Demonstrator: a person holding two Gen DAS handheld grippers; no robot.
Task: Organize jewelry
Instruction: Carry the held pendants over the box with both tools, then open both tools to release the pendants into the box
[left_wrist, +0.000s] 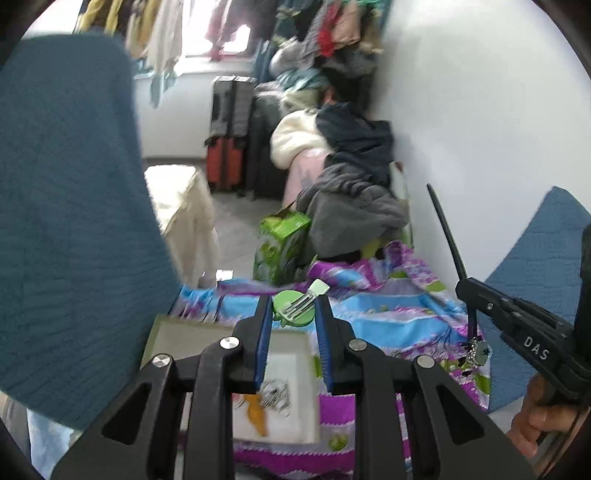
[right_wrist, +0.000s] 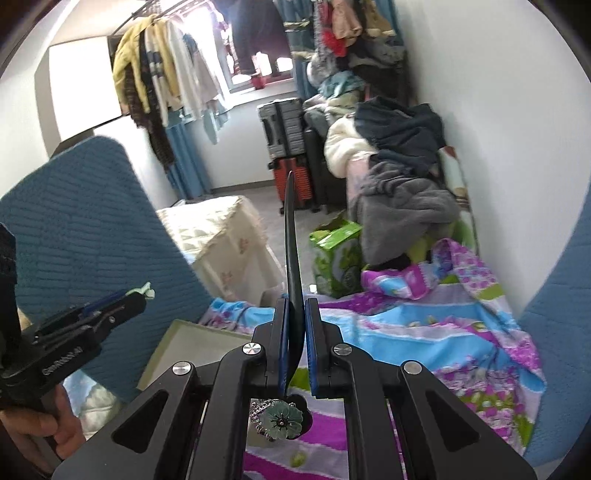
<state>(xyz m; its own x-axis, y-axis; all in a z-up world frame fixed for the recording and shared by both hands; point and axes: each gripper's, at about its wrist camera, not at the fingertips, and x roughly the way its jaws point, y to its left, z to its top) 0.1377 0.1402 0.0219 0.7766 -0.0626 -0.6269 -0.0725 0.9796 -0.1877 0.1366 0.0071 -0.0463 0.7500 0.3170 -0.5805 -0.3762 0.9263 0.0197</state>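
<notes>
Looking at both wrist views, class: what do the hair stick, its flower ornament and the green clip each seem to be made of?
Hair stick: dark, smooth, slightly glossy, probably wood or plastic; it tapers evenly.
Flower ornament: pale green, translucent petals, likely glass or resin, with silvery metal-looking beads beside it.
Green clip: matte green, probably plastic, with shiny metal-looking prongs.

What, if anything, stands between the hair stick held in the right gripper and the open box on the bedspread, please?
Nothing visible does. The right gripper is shut on the dark hair stick, held above the patterned bedspread. The open box lies to its left; only the left gripper, holding a green clip, hovers over its far edge.
</notes>
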